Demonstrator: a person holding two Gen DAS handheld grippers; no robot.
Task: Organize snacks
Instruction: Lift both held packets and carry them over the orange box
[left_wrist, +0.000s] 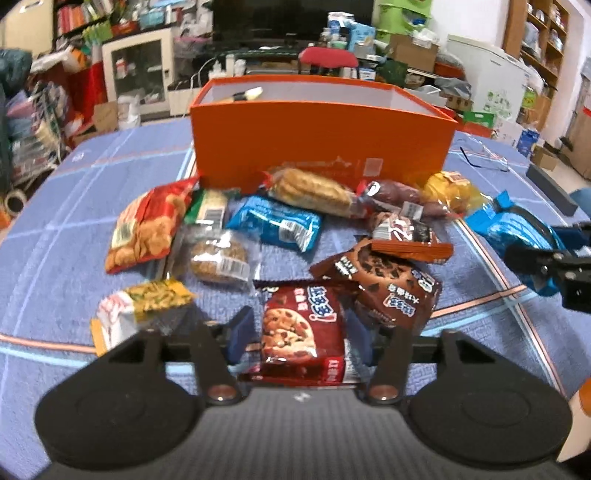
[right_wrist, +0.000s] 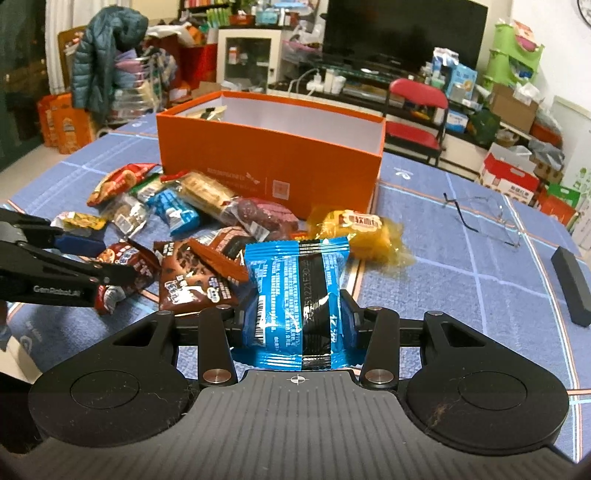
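A red chocolate-chip cookie packet (left_wrist: 303, 332) sits between the two blue-padded fingers of the left gripper (left_wrist: 300, 338), which are spread a little wider than the packet; whether the pads actually touch it cannot be told. The right gripper (right_wrist: 297, 320) pinches a blue snack packet (right_wrist: 295, 299) firmly between its fingers, holding it upright above the blue checked tablecloth (right_wrist: 461, 280). Just beyond both grippers lies a loose heap of snacks: a brown cookie packet (left_wrist: 388, 284) beside the red one, a second blue packet (left_wrist: 275, 223), a red bag of crackers (left_wrist: 147, 229), a clear-wrapped round cake (left_wrist: 218, 260), a long pack of biscuits (left_wrist: 314, 192) and a yellow wrapped bun (right_wrist: 358, 229). Behind the heap, touching its far edge, stands an open orange box (left_wrist: 321, 147) with a white interior and one item showing near its back left corner. To the right of the box, well apart from the snacks, a pair of glasses (right_wrist: 484, 218) lies on the cloth
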